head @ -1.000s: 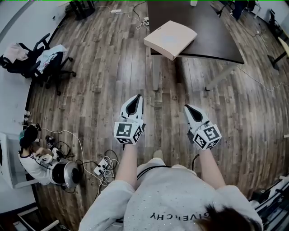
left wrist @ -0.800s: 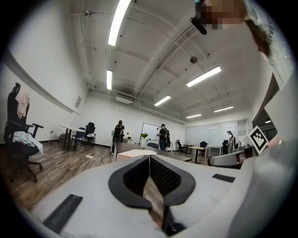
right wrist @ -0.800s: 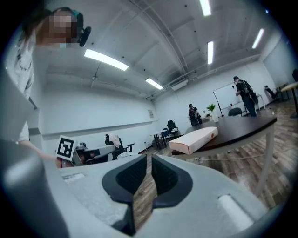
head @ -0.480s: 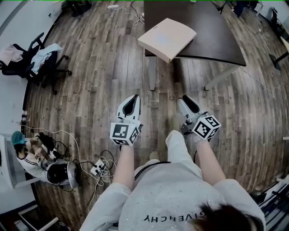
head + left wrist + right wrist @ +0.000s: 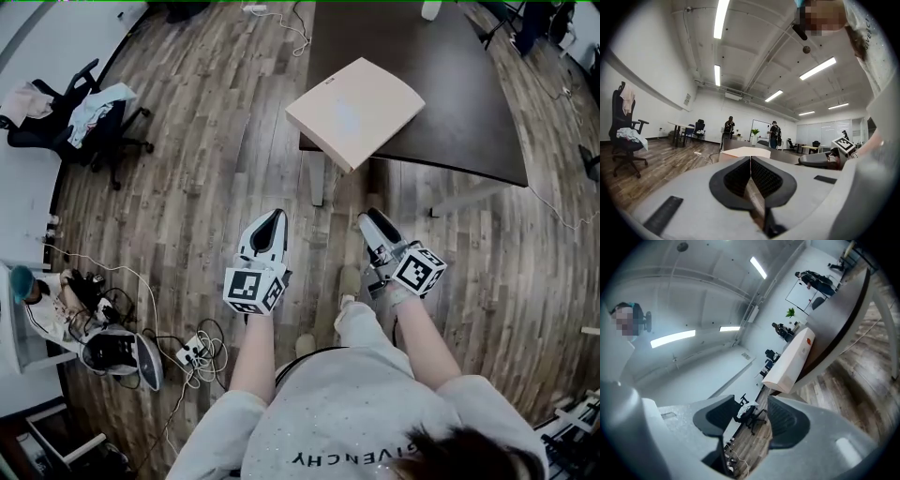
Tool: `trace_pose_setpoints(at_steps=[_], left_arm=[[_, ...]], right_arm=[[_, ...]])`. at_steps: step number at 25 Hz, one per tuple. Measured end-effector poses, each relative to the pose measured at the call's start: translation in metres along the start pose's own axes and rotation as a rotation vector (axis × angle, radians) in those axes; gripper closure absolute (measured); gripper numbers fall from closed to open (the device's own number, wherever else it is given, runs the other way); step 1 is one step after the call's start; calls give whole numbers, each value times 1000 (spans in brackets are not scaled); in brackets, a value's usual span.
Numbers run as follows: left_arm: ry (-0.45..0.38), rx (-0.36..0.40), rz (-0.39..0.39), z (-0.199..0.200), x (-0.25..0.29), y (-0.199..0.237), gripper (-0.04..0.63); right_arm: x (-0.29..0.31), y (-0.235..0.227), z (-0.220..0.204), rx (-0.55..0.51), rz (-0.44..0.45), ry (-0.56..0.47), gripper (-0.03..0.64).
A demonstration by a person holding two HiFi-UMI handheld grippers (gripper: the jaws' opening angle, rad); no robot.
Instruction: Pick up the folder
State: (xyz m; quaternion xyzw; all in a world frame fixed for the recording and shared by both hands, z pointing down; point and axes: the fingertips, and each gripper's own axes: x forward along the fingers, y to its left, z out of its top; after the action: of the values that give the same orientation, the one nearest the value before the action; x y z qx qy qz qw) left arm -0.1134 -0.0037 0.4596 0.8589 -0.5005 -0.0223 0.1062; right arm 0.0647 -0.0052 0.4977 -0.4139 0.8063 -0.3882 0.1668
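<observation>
A: What stands furthest left?
B: A chair [image 5: 89, 122] draped with clothes, on the wood floor [image 5: 206, 169]. Next comes the left gripper [image 5: 272, 217], held level above the floor, its jaws pressed together on nothing.
A: And the folder?
B: The folder [image 5: 356, 111] lies flat on the near left corner of the tabletop [image 5: 459, 84], well apart from both grippers. It sits cornerwise. One corner points back toward the person and overhangs the edge. Its long axis seems to run from near left to far right.
A: The right gripper?
B: The right gripper [image 5: 370, 220] is rolled to one side and aimed toward the folder. Its jaws have just been opening and stand partway apart, with nothing between them.
</observation>
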Motion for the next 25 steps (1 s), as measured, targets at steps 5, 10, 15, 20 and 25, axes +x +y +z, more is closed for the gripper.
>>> trace_pose_setpoints(at_steps=[5, 10, 15, 20, 25], left_arm=[[36, -21, 23, -18, 49, -3, 595], [46, -37, 58, -26, 91, 6, 595], [54, -41, 93, -33, 125, 13, 595], [52, -41, 105, -44, 149, 12, 595], [70, -54, 103, -61, 163, 15, 595]], right_arm=[[35, -39, 22, 137, 41, 20, 349], [74, -68, 41, 247, 80, 34, 280], [108, -94, 47, 336, 93, 68, 244], [128, -134, 46, 449, 25, 72, 191], [148, -156, 38, 570, 5, 72, 172]])
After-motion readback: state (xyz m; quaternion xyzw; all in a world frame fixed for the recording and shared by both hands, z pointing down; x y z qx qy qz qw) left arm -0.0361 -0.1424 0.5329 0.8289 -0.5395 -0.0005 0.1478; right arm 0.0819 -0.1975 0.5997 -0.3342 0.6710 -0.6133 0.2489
